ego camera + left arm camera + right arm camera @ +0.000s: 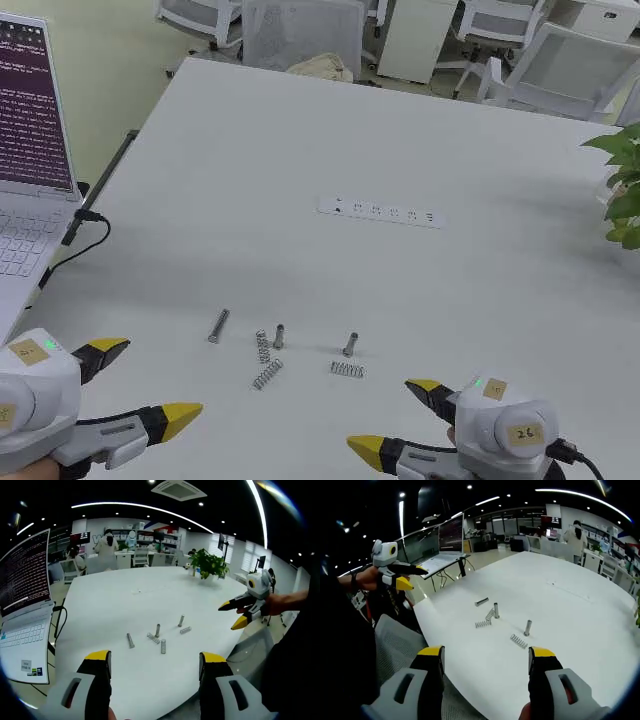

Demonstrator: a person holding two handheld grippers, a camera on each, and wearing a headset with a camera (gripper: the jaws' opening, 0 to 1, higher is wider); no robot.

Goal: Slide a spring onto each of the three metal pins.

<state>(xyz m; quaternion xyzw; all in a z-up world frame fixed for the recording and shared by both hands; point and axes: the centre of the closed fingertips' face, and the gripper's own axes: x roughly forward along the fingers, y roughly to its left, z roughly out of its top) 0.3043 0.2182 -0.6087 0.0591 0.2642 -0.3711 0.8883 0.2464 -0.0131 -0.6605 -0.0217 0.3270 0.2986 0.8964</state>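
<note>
Three metal pins rest on the white table [300, 150]: one lies flat [218, 326], two stand upright [279, 336] [350, 344]. Three loose springs lie near them [263, 346] [267, 374] [347, 369]. My left gripper [143, 382] is open at the table's near left edge, well short of the parts. My right gripper [394, 416] is open at the near right, just below the right spring. In the left gripper view the open gripper [155, 657] faces the pins [157, 630]. The right gripper [486, 652] faces a spring [518, 640] and an upright pin [527, 627]. Both hold nothing.
An open laptop [30, 190] sits at the left edge with a black cable [75, 240] trailing beside it. A socket panel [380, 212] is set into the table's middle. A potted plant [622, 190] stands at the right; office chairs [560, 60] are behind the table.
</note>
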